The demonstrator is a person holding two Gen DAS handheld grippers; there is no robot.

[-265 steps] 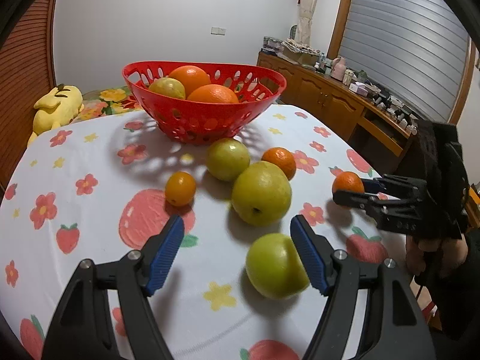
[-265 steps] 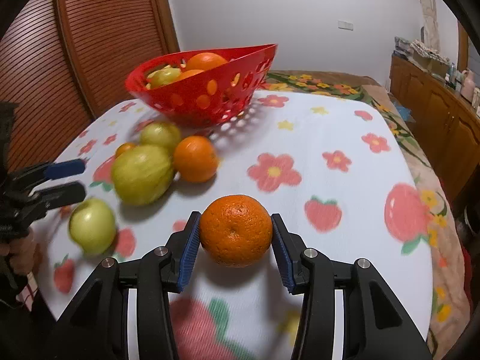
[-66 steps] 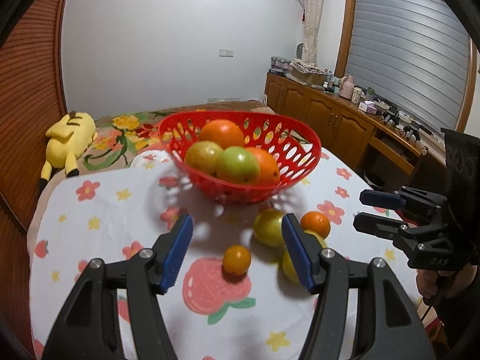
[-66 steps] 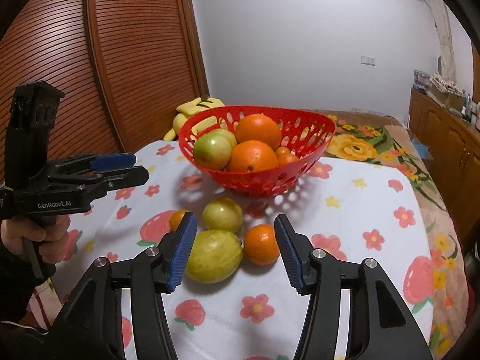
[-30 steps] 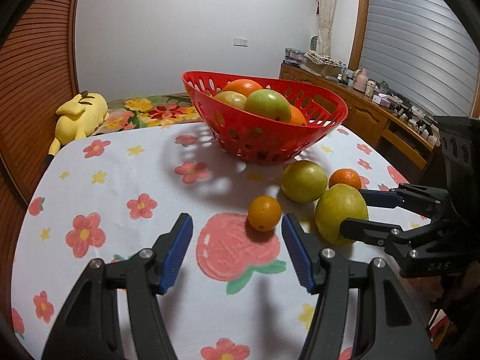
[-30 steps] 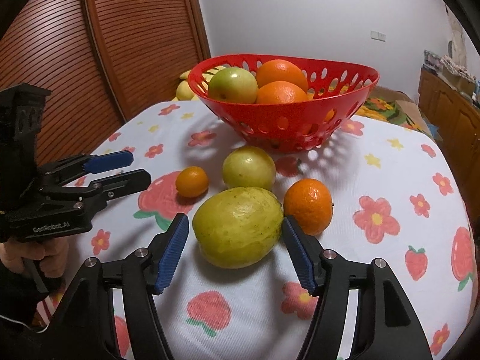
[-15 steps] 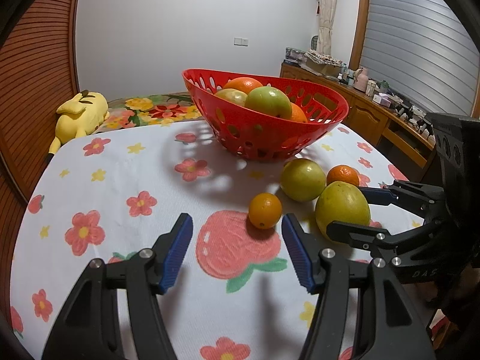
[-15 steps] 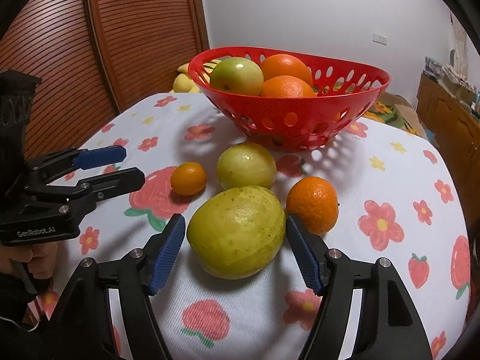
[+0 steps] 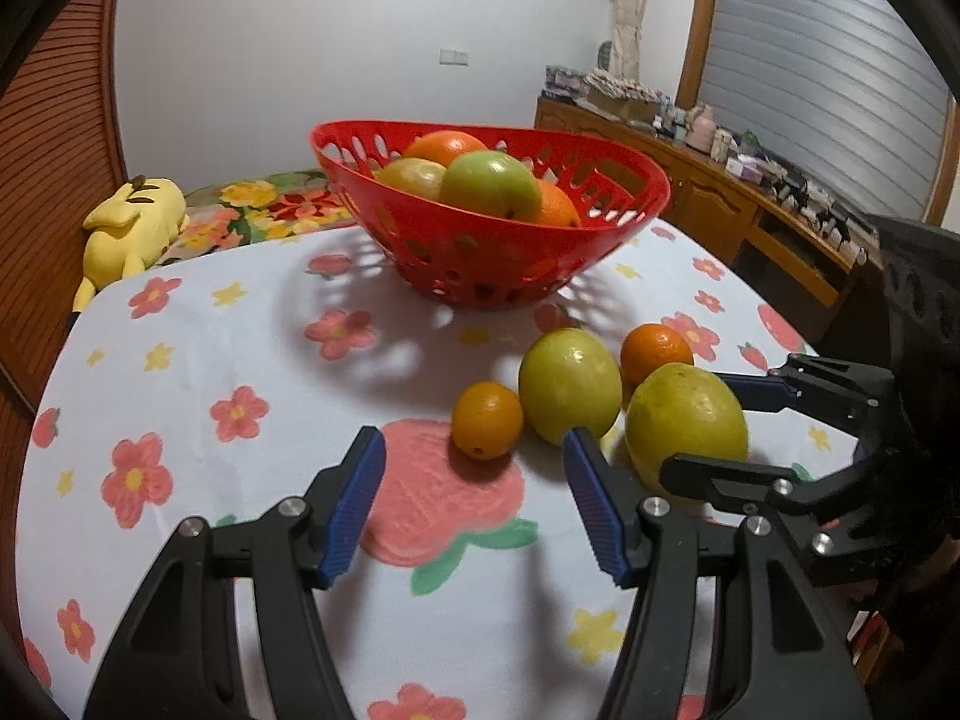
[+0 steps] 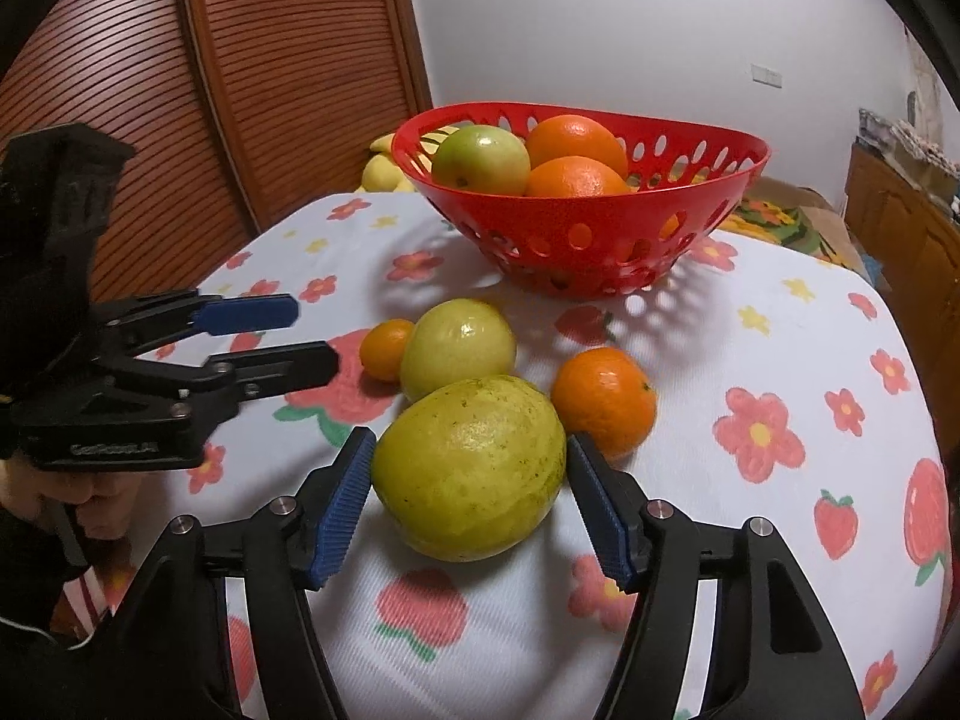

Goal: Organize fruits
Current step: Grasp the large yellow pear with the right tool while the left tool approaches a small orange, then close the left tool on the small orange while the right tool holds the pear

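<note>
1. Right gripper (image 10: 471, 507) spread wide, its fingers flanking the large yellow-green fruit (image 10: 471, 468) on the tablecloth (image 10: 780, 540); contact with the pads cannot be told.
2. Crowding that fruit: round green fruit (image 10: 459, 345) at 12 o'clock, touching; orange (image 10: 603, 402) at 2 o'clock, just beside; small orange (image 10: 387, 350) at 11 o'clock.
3. Left gripper (image 9: 474, 507) spread, empty, small orange at its 12 o'clock.
4. Red basket (image 10: 588, 240) beyond: two oranges and one green apple visible in the right view.
5. Four loose fruits on the cloth. Yellow plush toy (image 9: 132, 225) past the table edge.
</note>
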